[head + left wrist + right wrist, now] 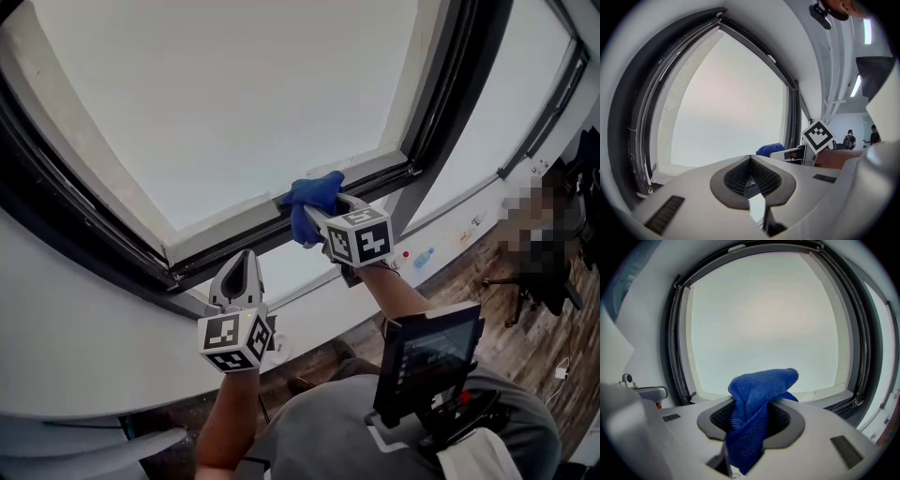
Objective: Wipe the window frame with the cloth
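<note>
Our right tongs (750, 423) are clamped on the blue cloth (757, 390), and a fold of it stands up past the jaw tips. From the head view, the cloth seems to lie against the lower rail of the window frame (375, 180), towards that rail's right end. We judge that the wiping stroke is in hand here. The next move calls for sliding the cloth along the frame under steady pressure, so that cloth and not jaw tip meets the rail.

Our left tongs (244, 267) are closed on nothing. They hover just below the frame, left of the cloth and apart from it.

The frame's upright post (455, 94) stands near the cloth's right and shuts off that way, while leftward the rail runs free. The glass pane (234, 94) lies above the rail and the white sill (84, 356) below it.
</note>
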`<state>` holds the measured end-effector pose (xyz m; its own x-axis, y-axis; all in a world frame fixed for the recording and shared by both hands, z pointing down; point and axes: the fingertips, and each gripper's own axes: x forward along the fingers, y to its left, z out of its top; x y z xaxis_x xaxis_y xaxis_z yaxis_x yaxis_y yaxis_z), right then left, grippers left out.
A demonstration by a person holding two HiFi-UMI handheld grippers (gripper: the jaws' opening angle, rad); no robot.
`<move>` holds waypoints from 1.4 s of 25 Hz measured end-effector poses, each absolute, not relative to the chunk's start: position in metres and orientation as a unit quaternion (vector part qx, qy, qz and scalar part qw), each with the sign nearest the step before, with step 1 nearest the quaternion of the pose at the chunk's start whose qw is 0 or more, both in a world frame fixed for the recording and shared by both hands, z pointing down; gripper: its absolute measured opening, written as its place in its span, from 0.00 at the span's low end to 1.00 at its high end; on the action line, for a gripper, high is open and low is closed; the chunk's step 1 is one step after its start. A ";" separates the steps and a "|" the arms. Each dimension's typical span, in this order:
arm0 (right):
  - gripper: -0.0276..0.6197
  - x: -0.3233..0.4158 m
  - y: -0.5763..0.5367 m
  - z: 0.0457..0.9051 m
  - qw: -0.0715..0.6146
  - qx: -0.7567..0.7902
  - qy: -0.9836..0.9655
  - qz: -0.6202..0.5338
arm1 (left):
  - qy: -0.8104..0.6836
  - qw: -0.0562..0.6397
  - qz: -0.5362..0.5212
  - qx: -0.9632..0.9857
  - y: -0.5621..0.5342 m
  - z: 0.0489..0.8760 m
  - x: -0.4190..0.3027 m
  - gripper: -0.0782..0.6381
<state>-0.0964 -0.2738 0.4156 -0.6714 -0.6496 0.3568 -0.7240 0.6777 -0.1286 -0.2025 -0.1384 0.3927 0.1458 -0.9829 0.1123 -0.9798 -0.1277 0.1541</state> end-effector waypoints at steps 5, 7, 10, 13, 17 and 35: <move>0.29 -0.080 -0.297 0.424 0.128 0.378 -0.904 0.153 | -0.662 0.093 0.002 0.743 -0.158 0.395 -0.190 0.12; 0.29 -0.072 -0.307 0.433 0.130 0.369 -0.905 0.166 | -0.669 0.096 0.002 0.737 -0.168 0.396 -0.183 0.12; 0.29 -0.057 -0.332 0.439 0.132 0.363 -0.906 0.173 | -0.680 0.098 0.001 0.727 -0.183 0.397 -0.170 0.12; 0.29 -0.044 -0.359 0.445 0.133 0.353 -0.908 0.182 | -0.695 0.101 0.002 0.712 -0.199 0.399 -0.164 0.12; 0.29 -0.033 -0.382 0.455 0.127 0.323 -0.916 0.202 | -0.716 0.105 0.003 0.690 -0.218 0.400 -0.161 0.12; 0.29 -0.031 -0.446 0.509 0.190 0.260 -0.920 0.222 | -0.758 0.112 0.024 0.642 -0.249 0.416 -0.146 0.12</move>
<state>-0.0314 -0.4461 0.5090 -0.7924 -0.3943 0.4653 -0.5629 0.7666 -0.3090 -0.1464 -0.2489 0.4160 -0.1505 -0.9681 0.2003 -0.9788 0.1743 0.1072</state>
